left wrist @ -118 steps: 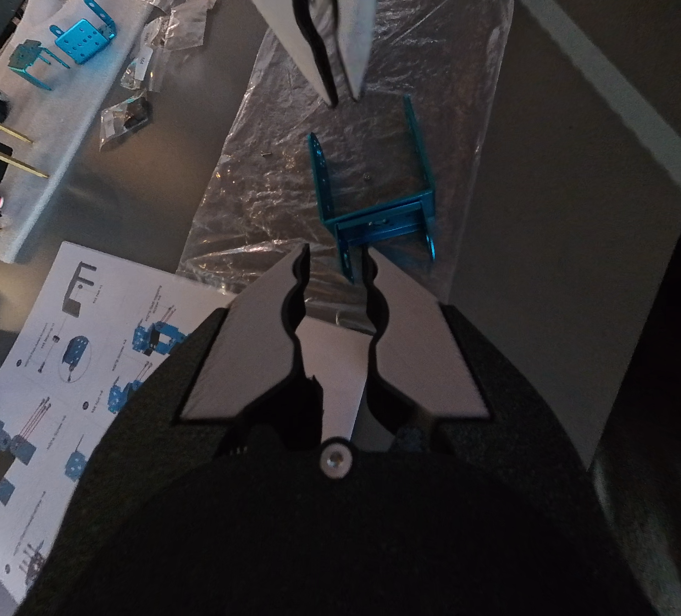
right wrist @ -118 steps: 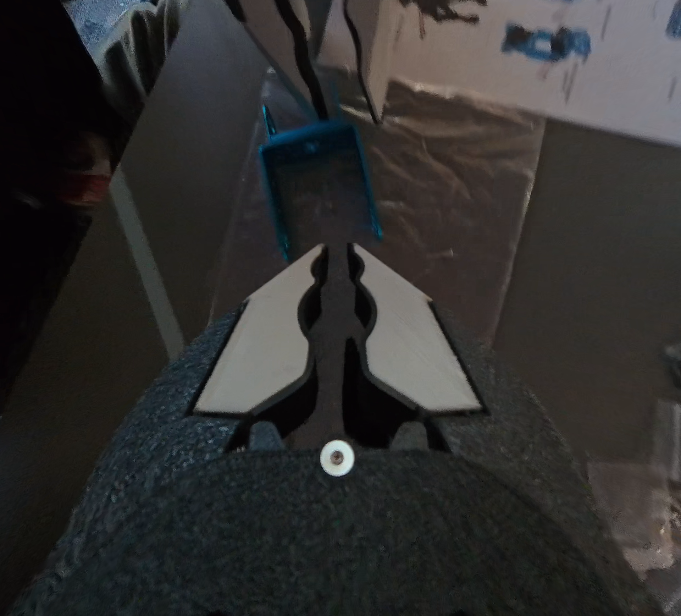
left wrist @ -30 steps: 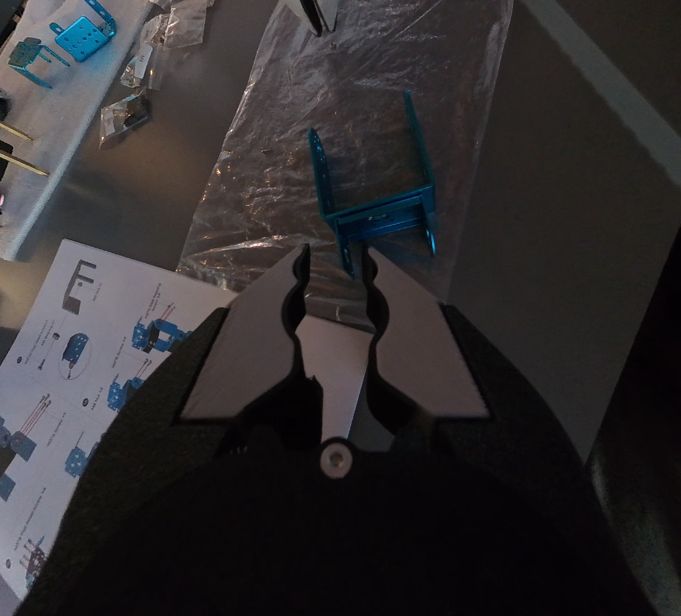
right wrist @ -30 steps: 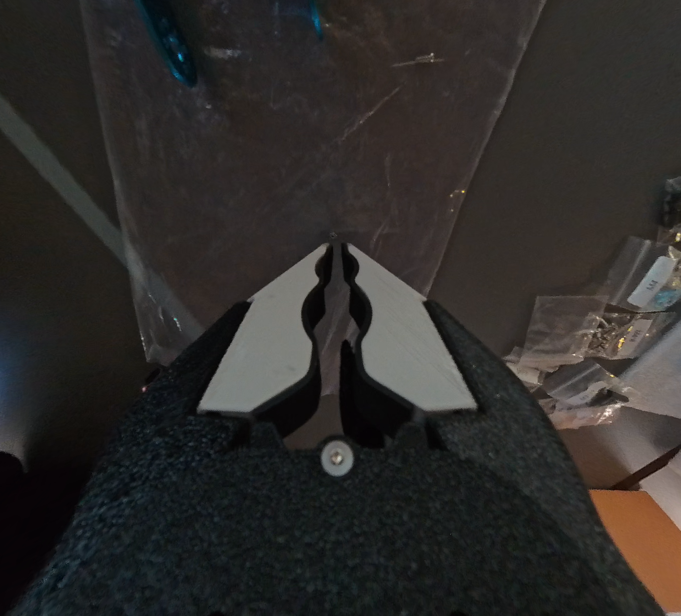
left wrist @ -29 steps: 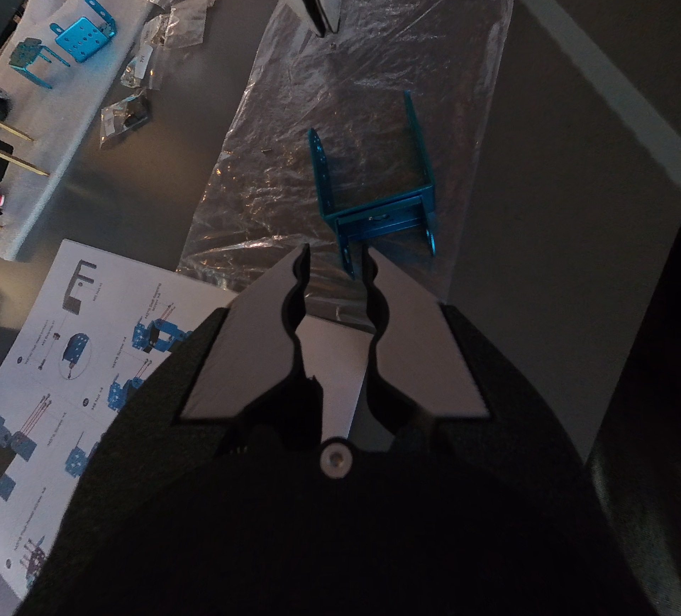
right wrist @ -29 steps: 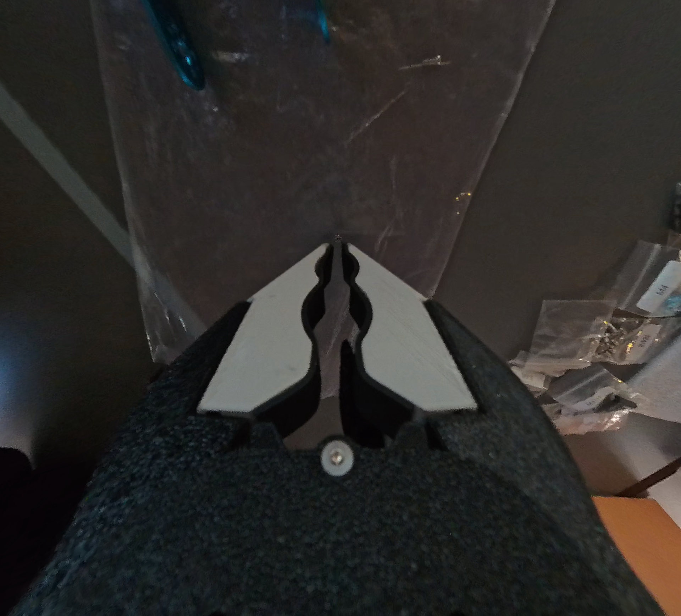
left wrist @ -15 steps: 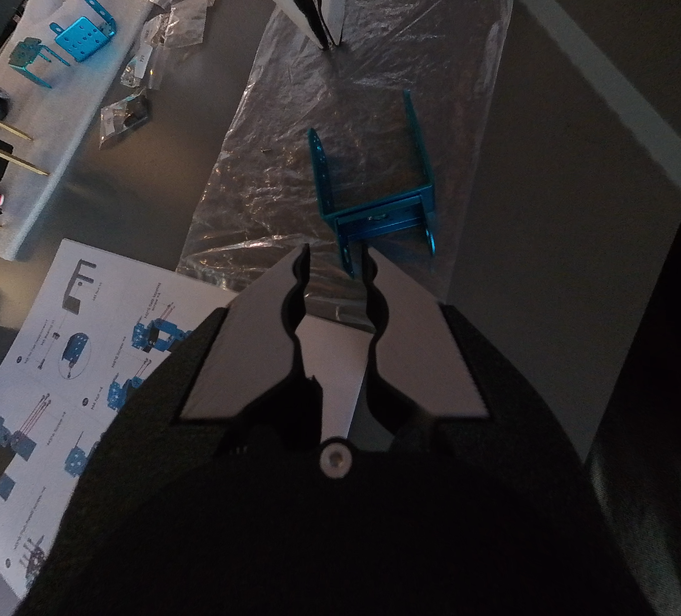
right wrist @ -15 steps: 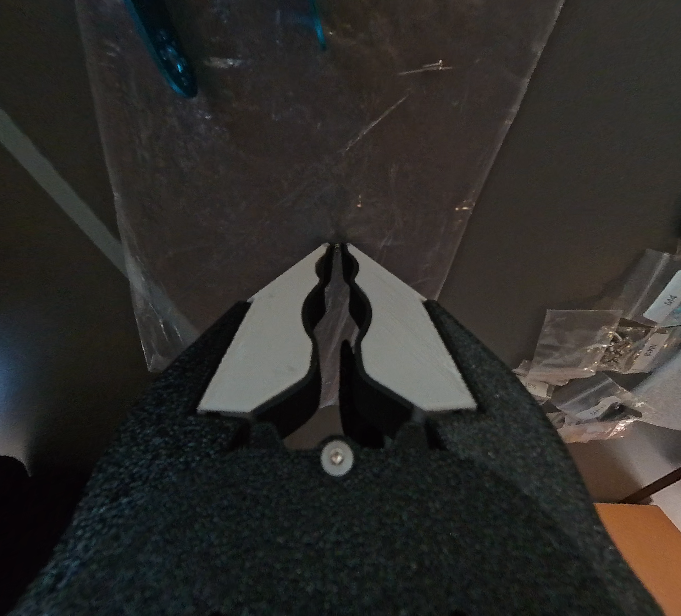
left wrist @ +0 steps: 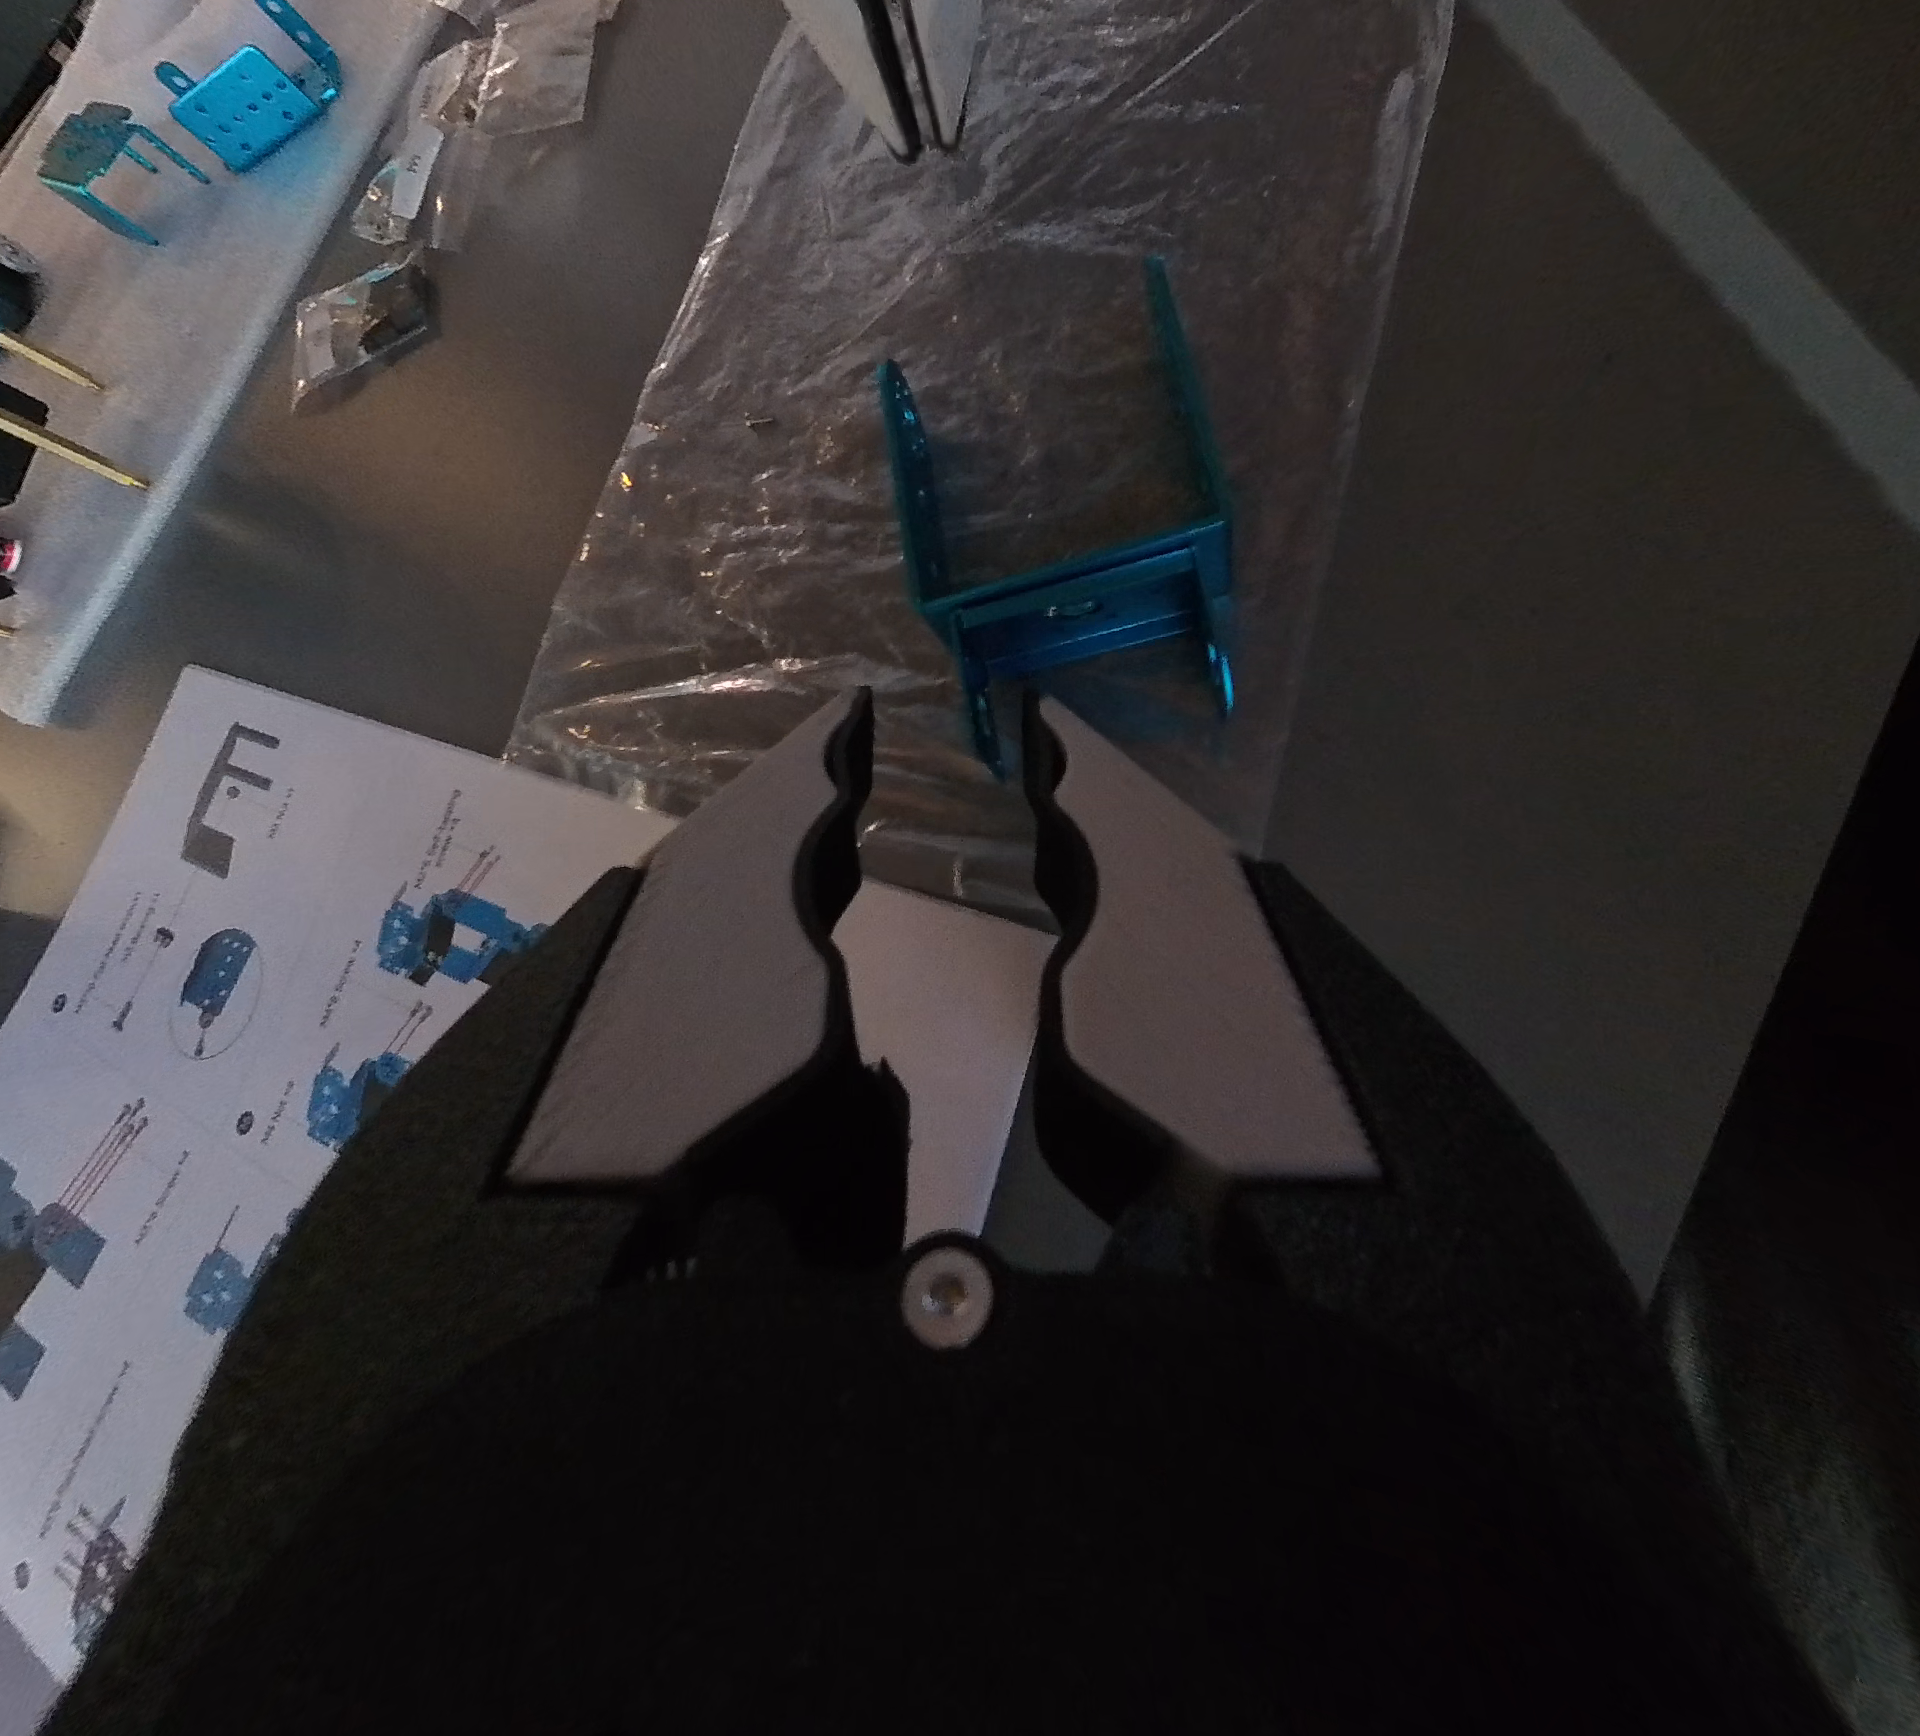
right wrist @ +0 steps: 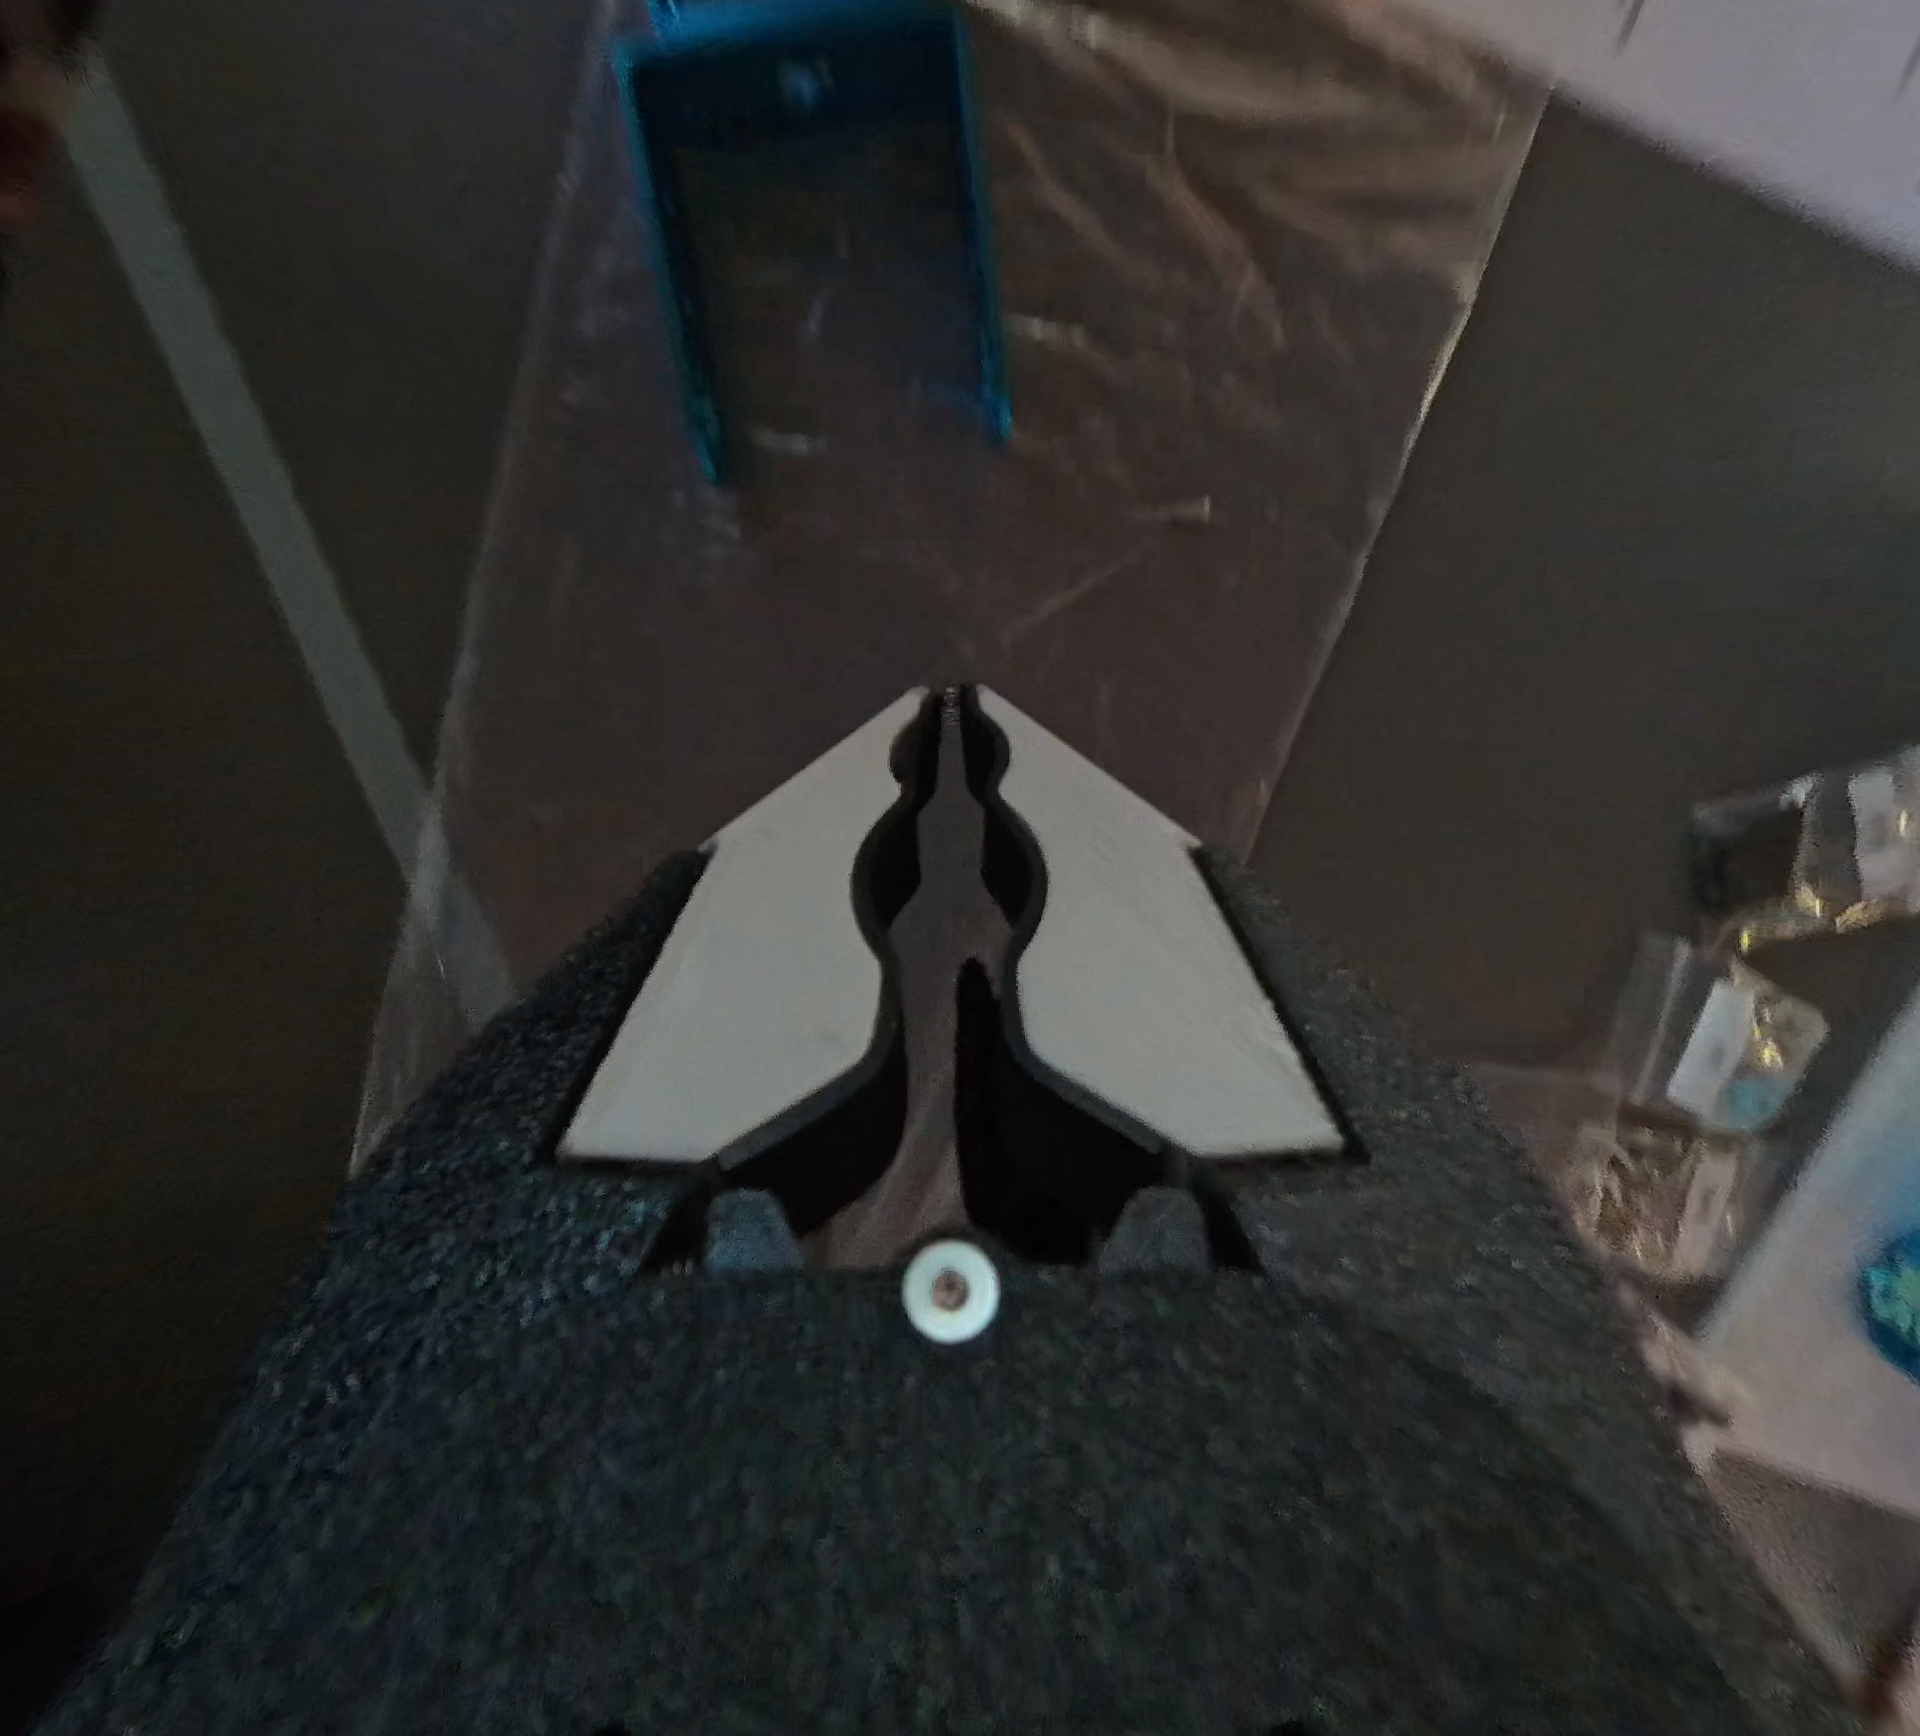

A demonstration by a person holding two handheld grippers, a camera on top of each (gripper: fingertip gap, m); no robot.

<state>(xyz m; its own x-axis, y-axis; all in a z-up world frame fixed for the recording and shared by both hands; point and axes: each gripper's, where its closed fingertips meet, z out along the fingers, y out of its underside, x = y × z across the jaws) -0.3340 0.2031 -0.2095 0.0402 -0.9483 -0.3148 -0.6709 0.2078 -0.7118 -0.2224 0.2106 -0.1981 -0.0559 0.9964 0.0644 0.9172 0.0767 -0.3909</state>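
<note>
Right gripper (right wrist: 954,699) looks pinched on a tiny screw (right wrist: 950,697), barely visible; left gripper (left wrist: 943,730) gapes empty beside the blue bracket (left wrist: 1070,585), blurry in right view.

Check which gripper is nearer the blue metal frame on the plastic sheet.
Left. The left gripper sits open right at the near end of the blue frame. The right gripper, nearly closed, is farther up the plastic sheet, beyond the frame.

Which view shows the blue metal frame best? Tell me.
The left wrist view: the blue metal frame lies sharp and whole on the plastic sheet. The right wrist view shows it blurred, its far end cut off.
</note>
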